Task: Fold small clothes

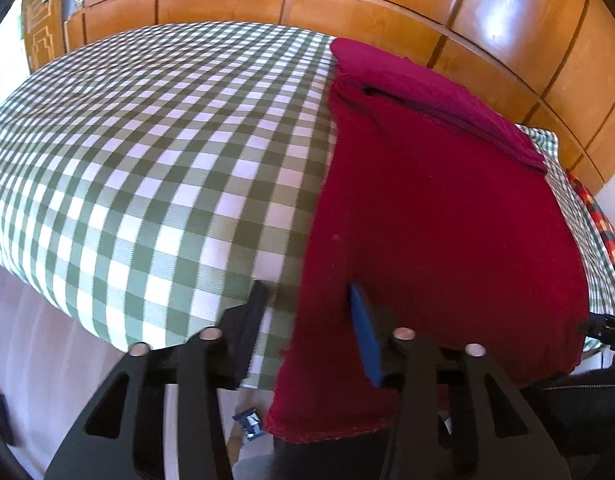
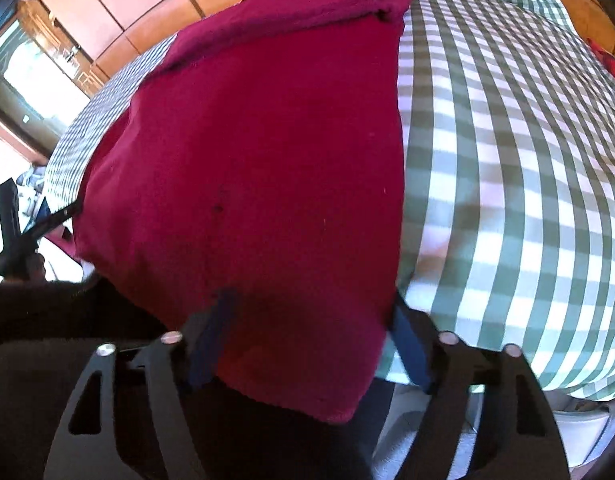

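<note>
A bed covered in a green-and-white checked sheet [image 1: 147, 152] fills both views, with glossy wooden wardrobe panels [image 1: 387, 8] behind its far edge and pale floor below its near edge. One dark red knitted garment [image 1: 447, 220] lies flat along the bed's near edge, its lower hem hanging over that edge; its far end is folded back on itself in a thicker band [image 1: 427, 96]. A multicoloured plaid cloth [image 1: 603, 224] shows at the bed's right edge (only a strip of it).

The left gripper [image 1: 307, 300] straddles the garment's left border at the near edge, jaws apart, one blue pad on the red knit, the other over the sheet; not clamped. The right gripper [image 2: 311, 304] straddles the garment's right lower corner, jaws wide, unclenched. The sheet to either side of the garment lies bare.
</note>
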